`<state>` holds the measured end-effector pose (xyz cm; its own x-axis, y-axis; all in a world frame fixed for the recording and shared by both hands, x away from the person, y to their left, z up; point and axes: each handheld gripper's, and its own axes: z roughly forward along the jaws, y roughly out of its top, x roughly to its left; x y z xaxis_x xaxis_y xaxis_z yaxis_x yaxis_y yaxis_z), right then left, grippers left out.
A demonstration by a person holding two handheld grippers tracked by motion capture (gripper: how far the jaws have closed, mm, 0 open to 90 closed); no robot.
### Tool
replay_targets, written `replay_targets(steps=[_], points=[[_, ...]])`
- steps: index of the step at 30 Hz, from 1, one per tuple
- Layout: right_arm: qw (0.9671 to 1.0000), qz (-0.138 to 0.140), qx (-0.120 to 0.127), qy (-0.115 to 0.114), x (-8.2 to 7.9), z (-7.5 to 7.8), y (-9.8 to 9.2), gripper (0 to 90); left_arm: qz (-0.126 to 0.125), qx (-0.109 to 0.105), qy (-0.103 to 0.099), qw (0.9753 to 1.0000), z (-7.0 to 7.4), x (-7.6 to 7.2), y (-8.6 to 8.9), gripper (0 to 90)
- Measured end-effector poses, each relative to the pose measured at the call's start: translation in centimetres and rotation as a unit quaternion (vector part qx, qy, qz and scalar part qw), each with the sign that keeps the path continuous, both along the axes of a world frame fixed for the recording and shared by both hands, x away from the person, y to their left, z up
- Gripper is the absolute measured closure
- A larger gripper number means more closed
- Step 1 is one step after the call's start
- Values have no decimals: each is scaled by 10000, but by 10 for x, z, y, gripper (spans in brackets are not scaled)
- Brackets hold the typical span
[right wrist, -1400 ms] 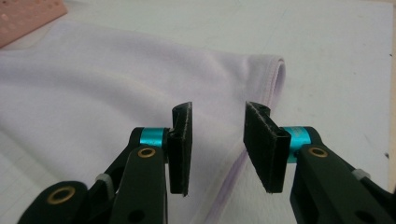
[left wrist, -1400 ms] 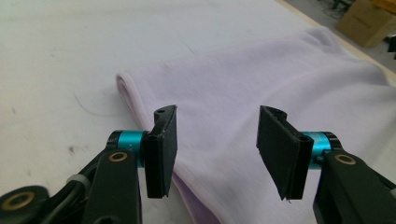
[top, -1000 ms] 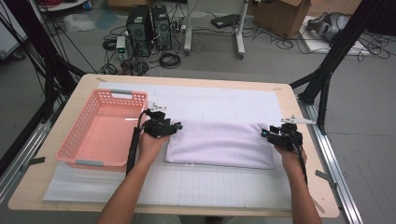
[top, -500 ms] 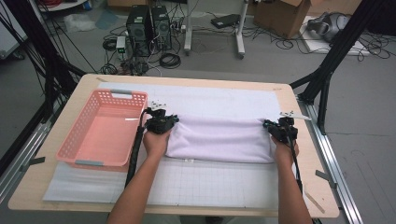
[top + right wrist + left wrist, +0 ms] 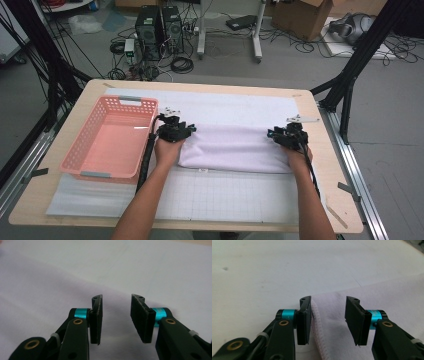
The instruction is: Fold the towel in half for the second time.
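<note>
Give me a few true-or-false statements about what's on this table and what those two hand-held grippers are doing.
1. Both the left hand-held gripper and the right hand-held gripper have their jaws apart. True.
2. The folded towel lies inside the pink basket. False: it lies on the white mat, beside the basket.
3. The hand-held grippers are at opposite ends of the towel. True.
4. The basket holds folded cloths. False: nothing is seen in it.
5. The towel's stitched edge lies by the left hand-held gripper's jaw. True.
</note>
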<state>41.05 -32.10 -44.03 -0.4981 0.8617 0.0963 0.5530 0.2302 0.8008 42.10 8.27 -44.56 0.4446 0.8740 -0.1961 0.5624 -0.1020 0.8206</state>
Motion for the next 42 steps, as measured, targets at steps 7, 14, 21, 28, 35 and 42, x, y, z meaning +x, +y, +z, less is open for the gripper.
replay_targets(steps=[7,14,21,28,35,42], points=[[9972,234,-710,-31,2,-2,15,883,-38,226,-268,9994,2,-2,0,825],[9981,-274,83,-547,1,13,6,887,291,-50,-618,9977,9,-3,1,833],[9936,-856,-345,-657,5,5,6,638,706,26,-363,9968,7,1,9,572],[9935,-902,-125,-683,-7,23,-14,639,-20,103,108,9999,9,-8,4,527],[9922,-1166,-107,-436,-17,20,-30,621,5,501,322,9982,5,-16,1,846],[9934,-1123,-122,210,-6,0,-28,535,270,651,307,9970,7,-23,7,799]])
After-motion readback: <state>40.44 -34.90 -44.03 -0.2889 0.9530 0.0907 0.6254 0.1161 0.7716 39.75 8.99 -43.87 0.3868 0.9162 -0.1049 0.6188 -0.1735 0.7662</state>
